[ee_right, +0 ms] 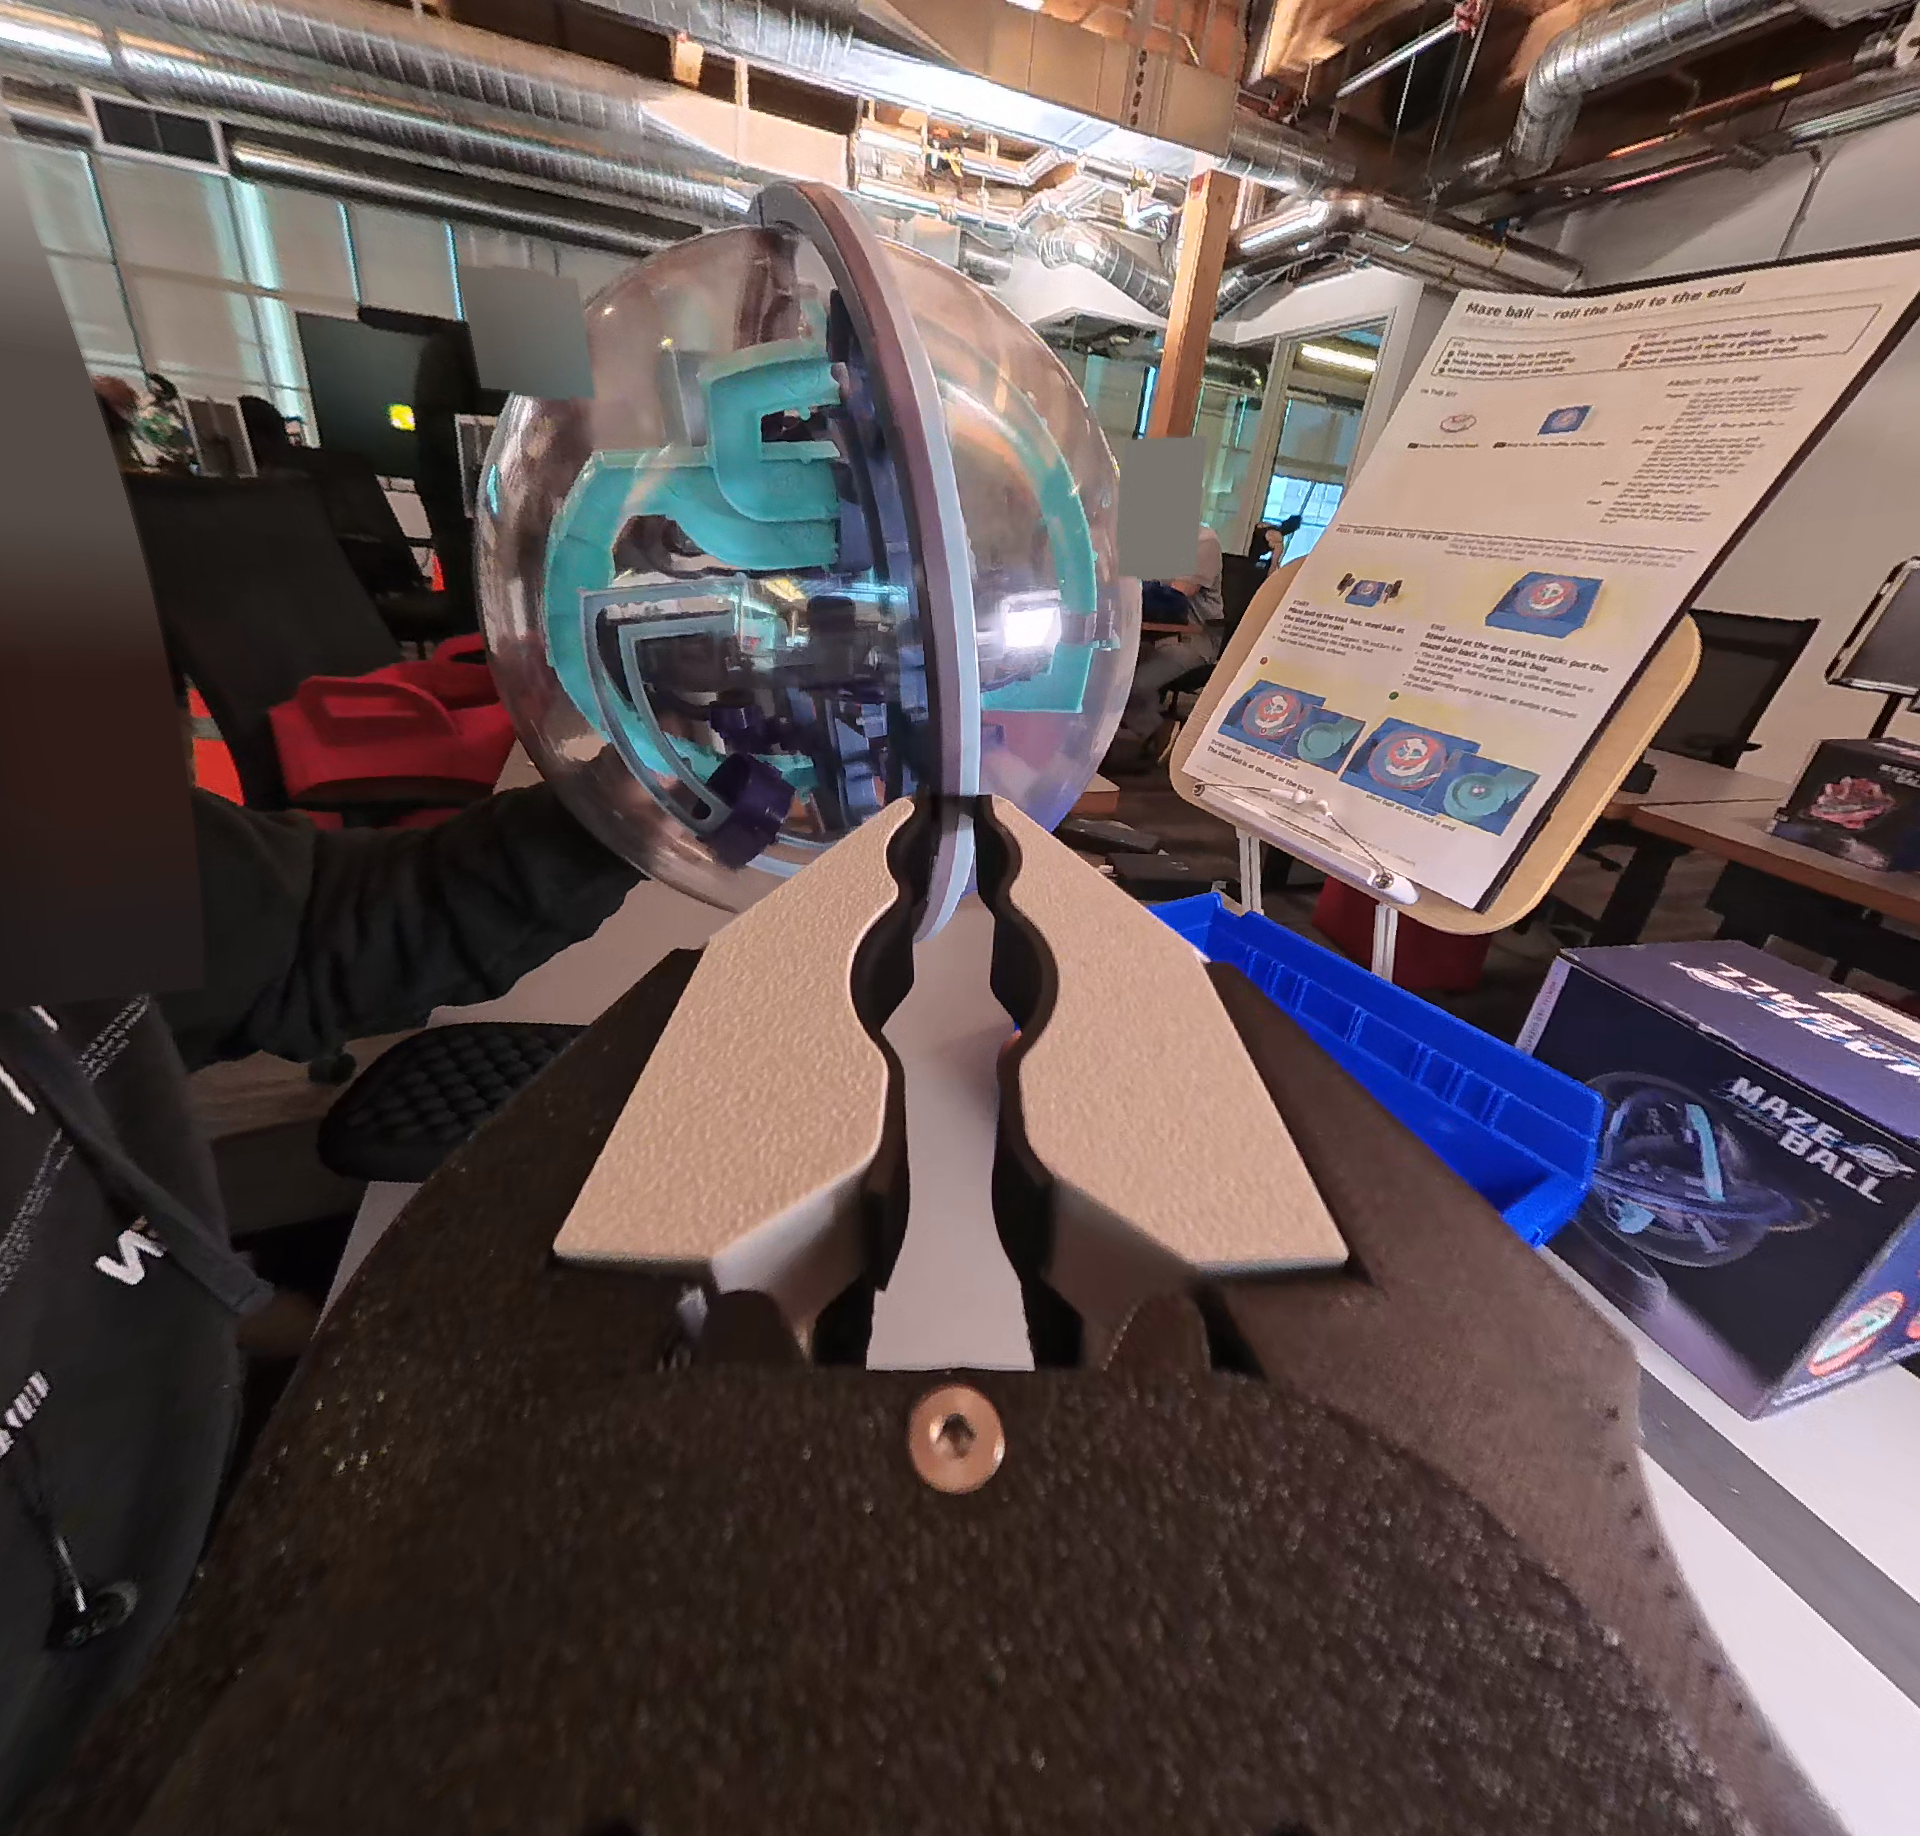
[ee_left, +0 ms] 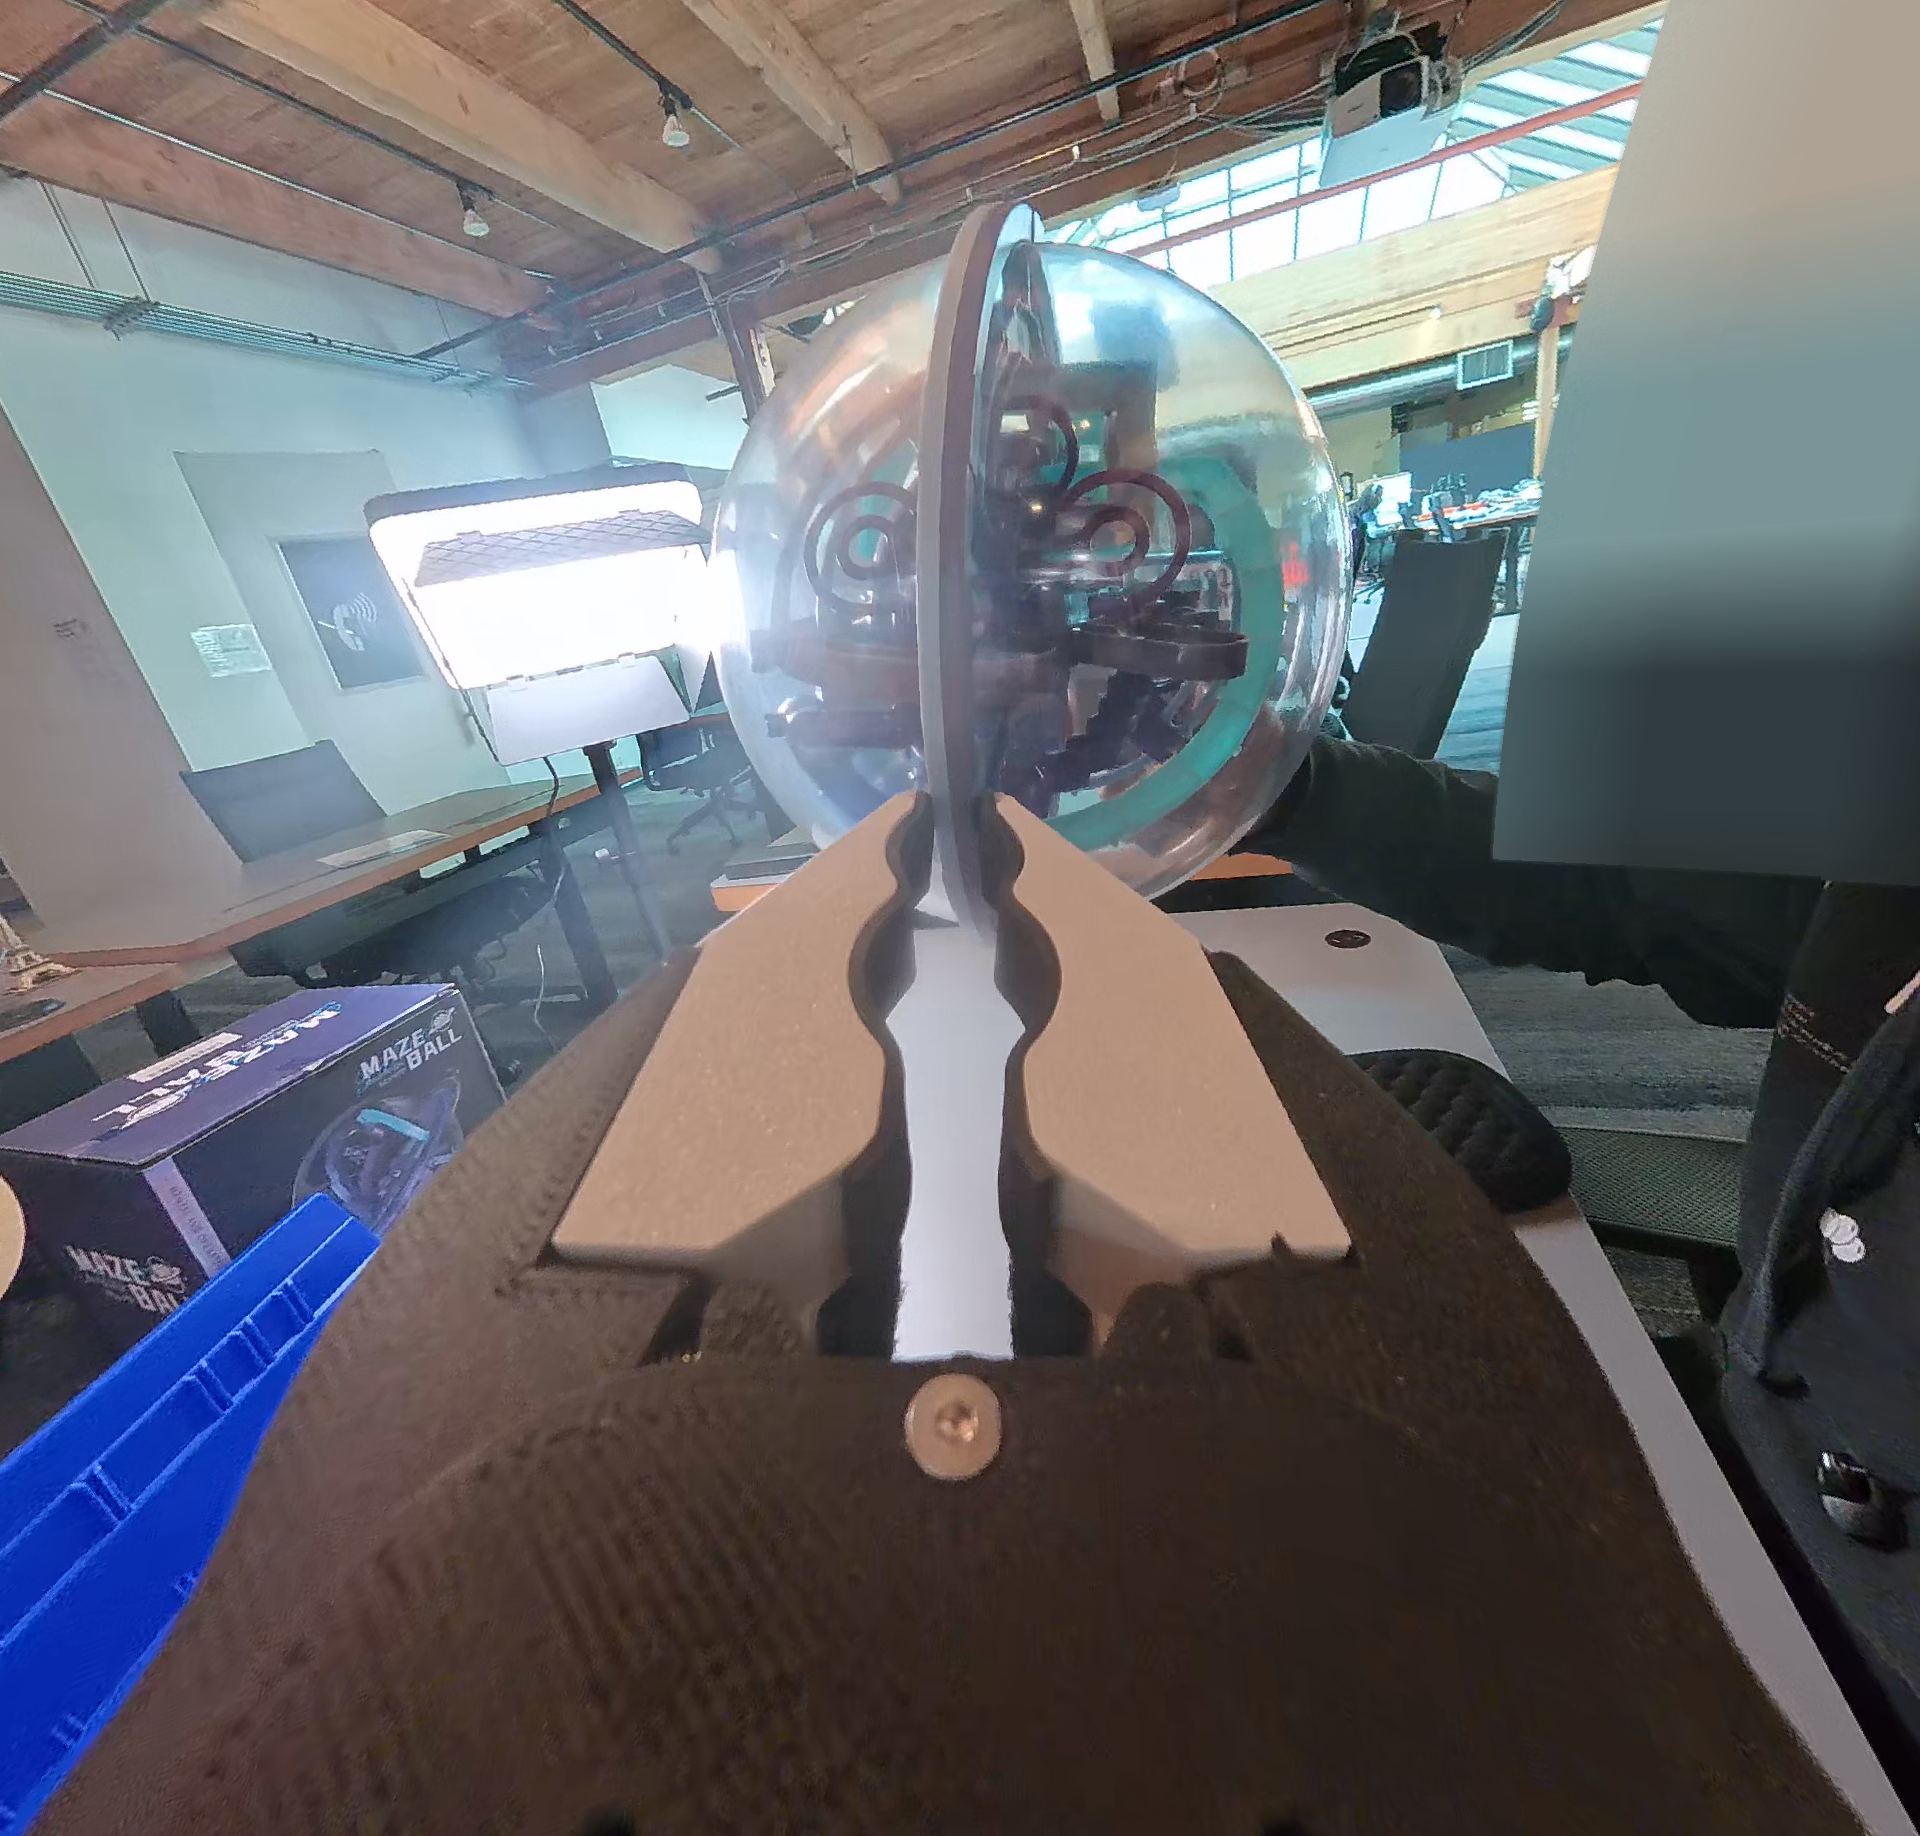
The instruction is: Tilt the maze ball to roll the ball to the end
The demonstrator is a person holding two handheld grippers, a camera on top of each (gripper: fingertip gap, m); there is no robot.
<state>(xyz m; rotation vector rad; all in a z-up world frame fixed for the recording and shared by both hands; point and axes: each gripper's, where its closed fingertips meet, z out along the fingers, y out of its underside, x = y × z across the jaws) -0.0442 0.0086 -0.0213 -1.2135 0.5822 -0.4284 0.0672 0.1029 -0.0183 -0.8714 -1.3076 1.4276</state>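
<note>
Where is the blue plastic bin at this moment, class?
In the right wrist view the blue bin sits on the white table, right of the right gripper, beside the dark printed box; the left wrist view shows it lower left.

It was an open-plan office or lab in a converted industrial loft: a timber-beamed ceiling (ee_left: pixel 727 41), bare silver air ducts (ee_right: pixel 416 51), a ceiling projector (ee_left: pixel 1387 103), rows of desks (ee_left: pixel 416 841) with office chairs (ee_left: pixel 281 799), and a studio light panel (ee_left: pixel 551 581).
</note>
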